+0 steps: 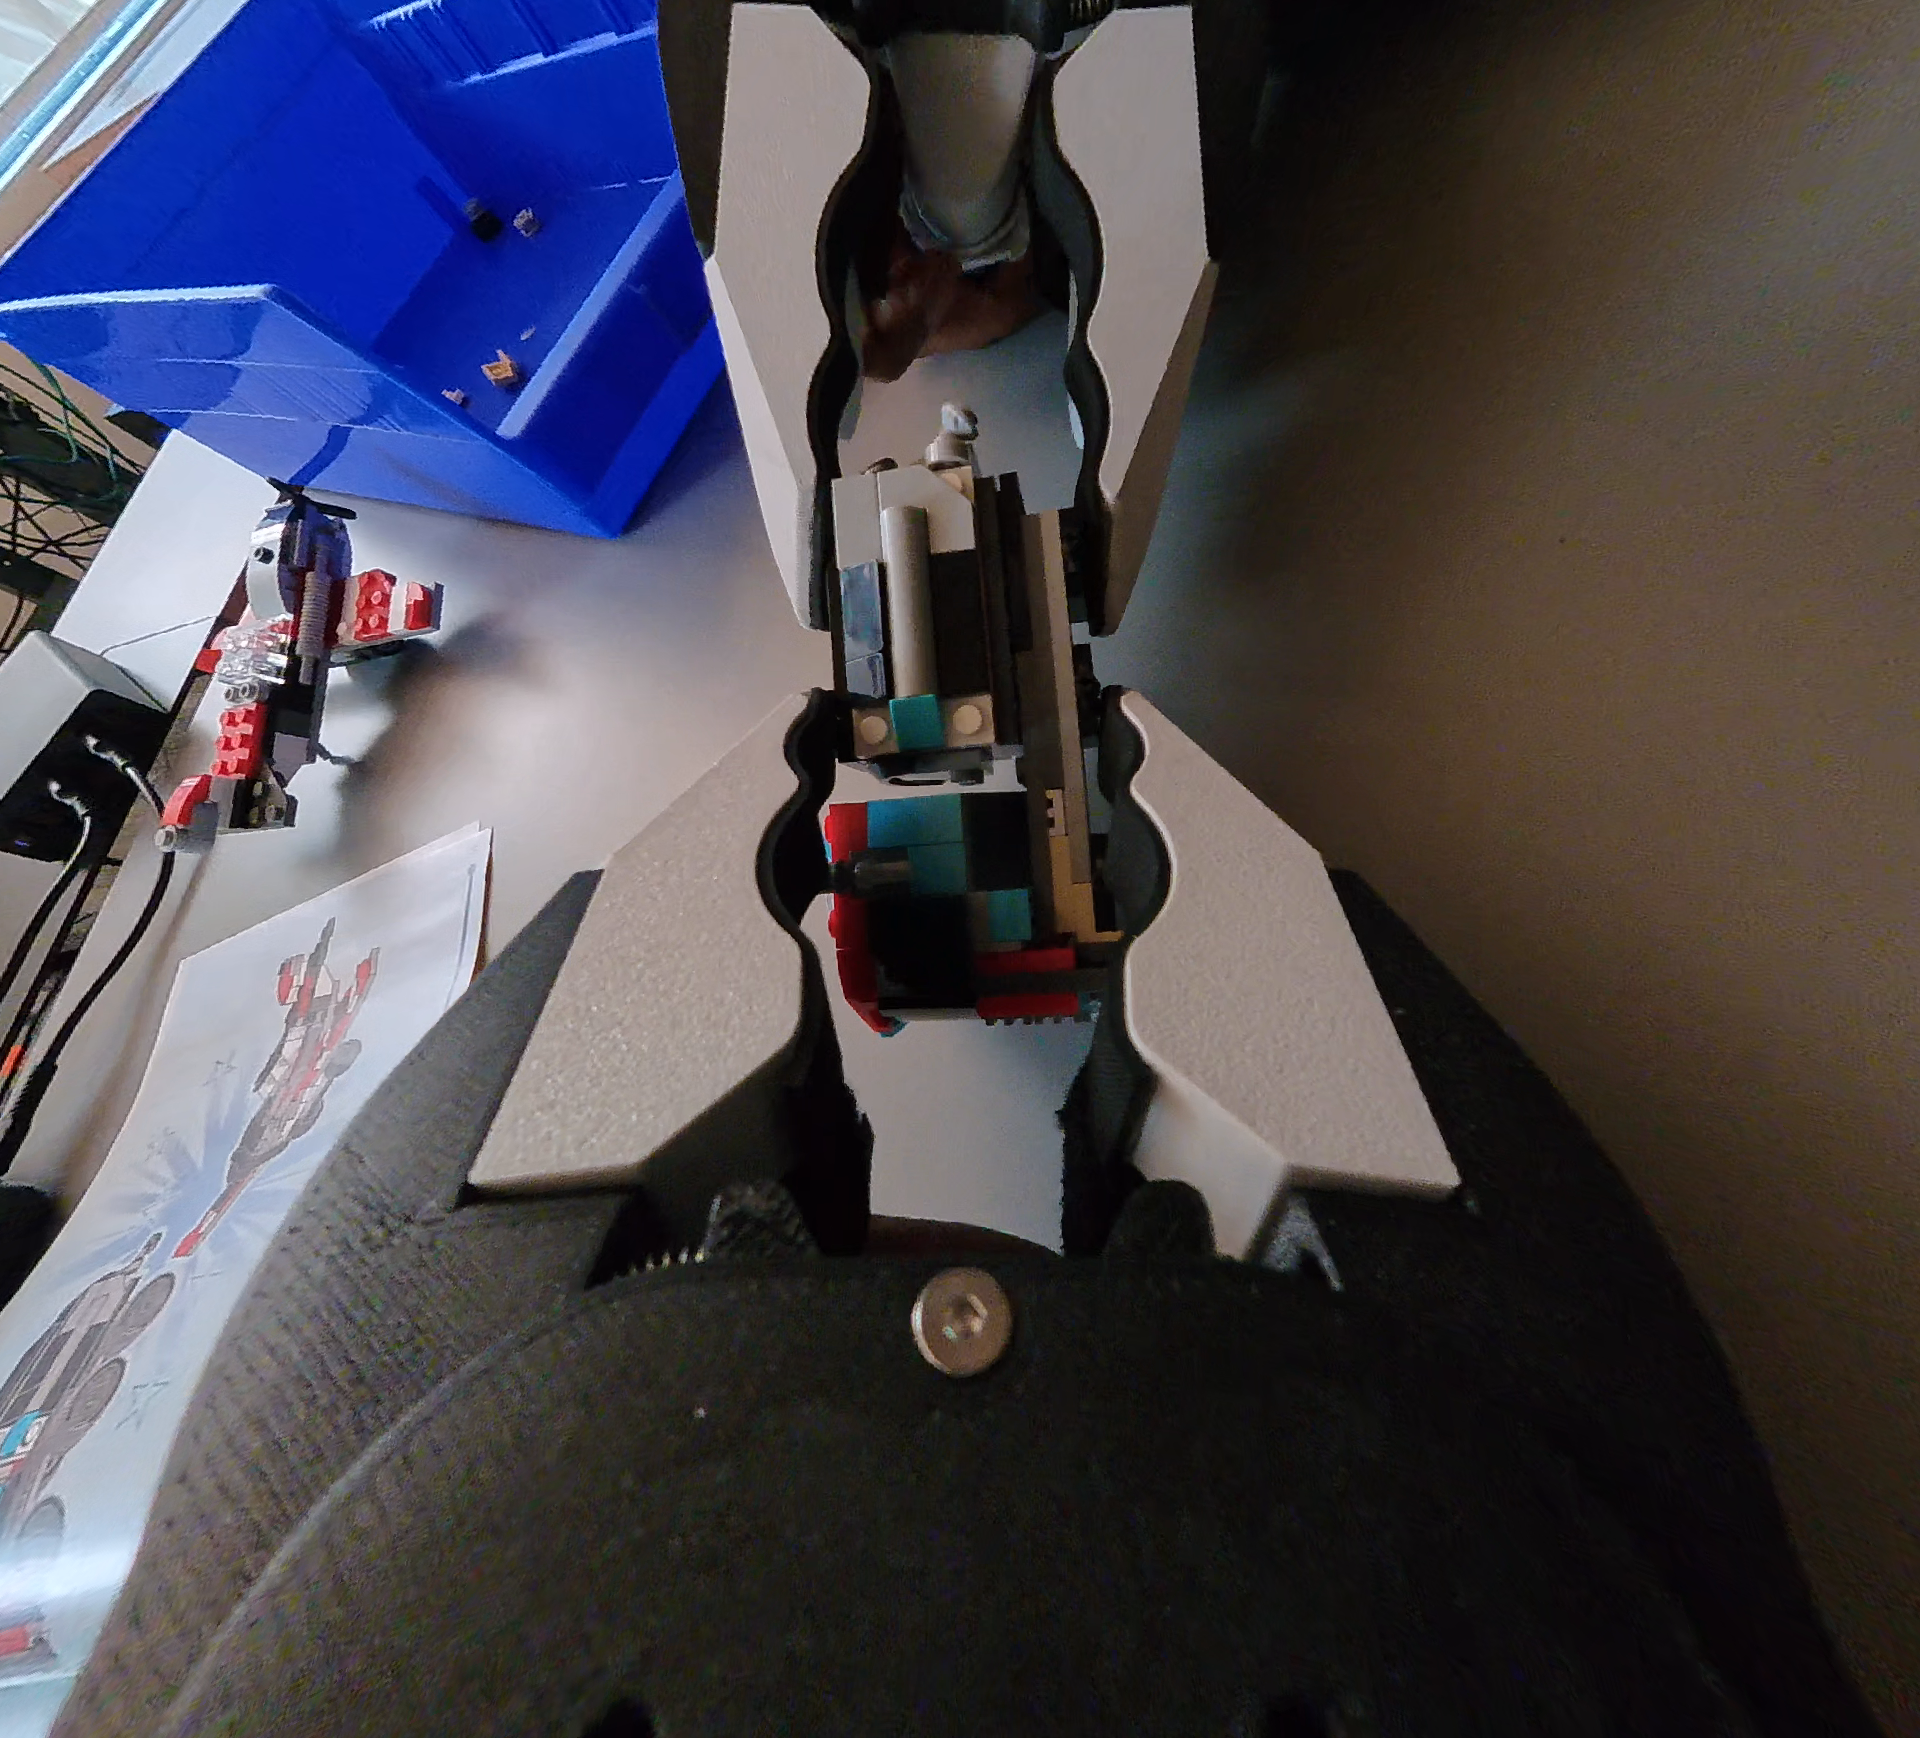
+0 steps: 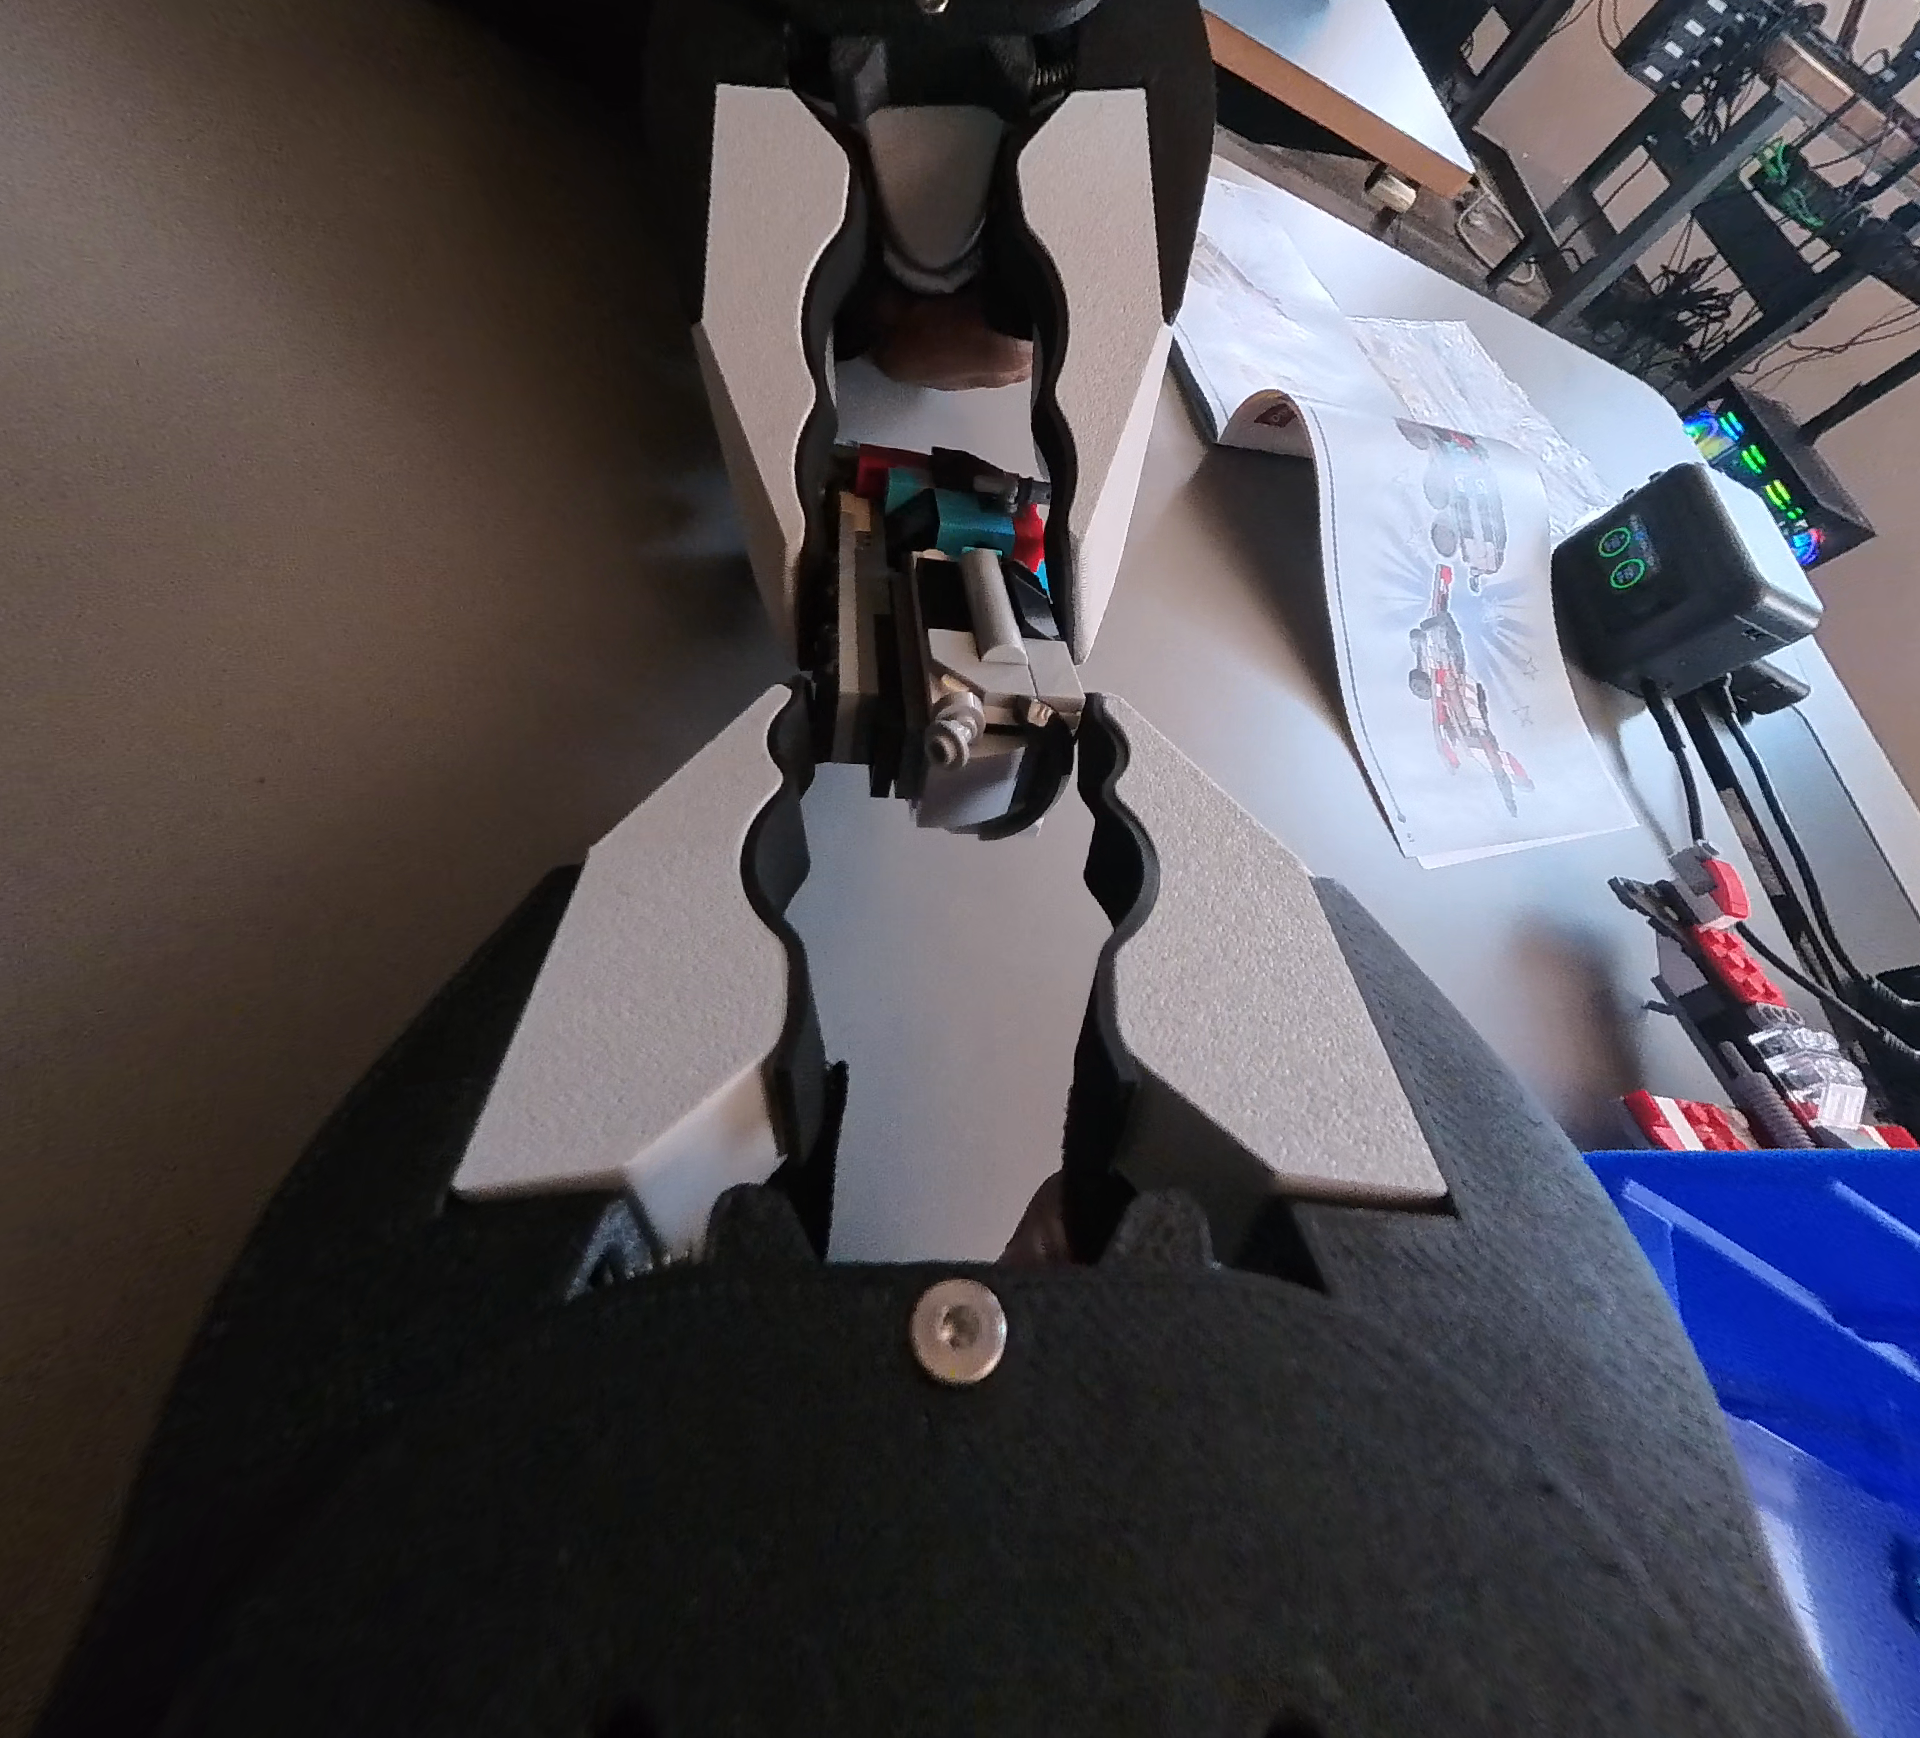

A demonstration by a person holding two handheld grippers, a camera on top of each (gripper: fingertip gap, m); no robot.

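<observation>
While both your grippers clamp the brick model (image 1: pixel 956 753) between them above the table (image 1: pixel 582 649), left gripper (image 1: pixel 961 722) on its red-and-teal end, right gripper (image 2: pixel 940 712) on its grey end, treat it as light, rigid but fragile: seams separate easily. Grip flat side plates.

Blue plastic bin (image 1: pixel 343 254) up and left of the left gripper, red-and-grey brick model (image 1: pixel 291 649) just below it, open instruction booklet (image 2: pixel 1475 608) right of the right gripper — black box (image 2: pixel 1683 587) with cables beside it, grey tabletop (image 1: pixel 582 608) beneath.
</observation>
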